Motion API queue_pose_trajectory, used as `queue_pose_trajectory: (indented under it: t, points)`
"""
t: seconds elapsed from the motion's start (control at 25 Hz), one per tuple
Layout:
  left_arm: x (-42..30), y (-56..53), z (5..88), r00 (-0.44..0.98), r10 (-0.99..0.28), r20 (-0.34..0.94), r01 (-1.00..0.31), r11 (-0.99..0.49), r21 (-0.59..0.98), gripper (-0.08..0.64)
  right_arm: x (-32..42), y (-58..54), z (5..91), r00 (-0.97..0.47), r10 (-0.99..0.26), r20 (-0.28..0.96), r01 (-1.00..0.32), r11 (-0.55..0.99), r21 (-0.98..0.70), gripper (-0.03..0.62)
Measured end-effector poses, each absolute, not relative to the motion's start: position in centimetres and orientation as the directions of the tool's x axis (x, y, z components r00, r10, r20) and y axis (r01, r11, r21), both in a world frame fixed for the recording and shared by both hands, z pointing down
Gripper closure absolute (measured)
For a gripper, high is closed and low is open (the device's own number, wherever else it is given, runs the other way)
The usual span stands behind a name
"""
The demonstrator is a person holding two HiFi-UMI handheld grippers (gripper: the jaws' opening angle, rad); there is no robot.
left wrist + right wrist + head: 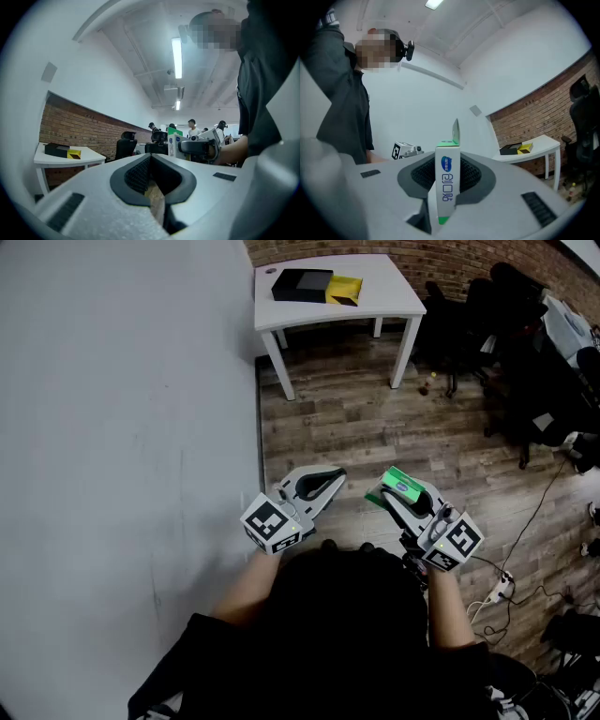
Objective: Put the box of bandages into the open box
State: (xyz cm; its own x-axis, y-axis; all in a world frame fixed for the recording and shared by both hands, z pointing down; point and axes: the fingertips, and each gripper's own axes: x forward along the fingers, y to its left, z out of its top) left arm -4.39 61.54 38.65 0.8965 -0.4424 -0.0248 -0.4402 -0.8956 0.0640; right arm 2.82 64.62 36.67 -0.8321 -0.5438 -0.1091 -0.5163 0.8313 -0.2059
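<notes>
In the head view the right hand-held gripper pinched the box of bandages near the person, likely for carrying to the open box on the far worktop; the left gripper view showed the left hand-held gripper pressed together, empty; the right gripper view showed that box upright.

No readable text (box print unclear)

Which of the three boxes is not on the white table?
The green-and-white bandage box: the right gripper clamps it, while the black box and the yellow box lie on the far table.
</notes>
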Motion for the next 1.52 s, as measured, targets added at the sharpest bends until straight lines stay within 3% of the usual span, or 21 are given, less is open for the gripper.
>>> queue_pose_trajectory:
  t: [1.52]
  points:
    - [-6.7, 57.3, 40.0, 0.924, -0.382, -0.03, -0.377, -0.92, 0.107, 0.545, 0.5, 60.7, 36.6, -0.768, -0.632, -0.101, -0.6, 0.766, -0.229, 0.497]
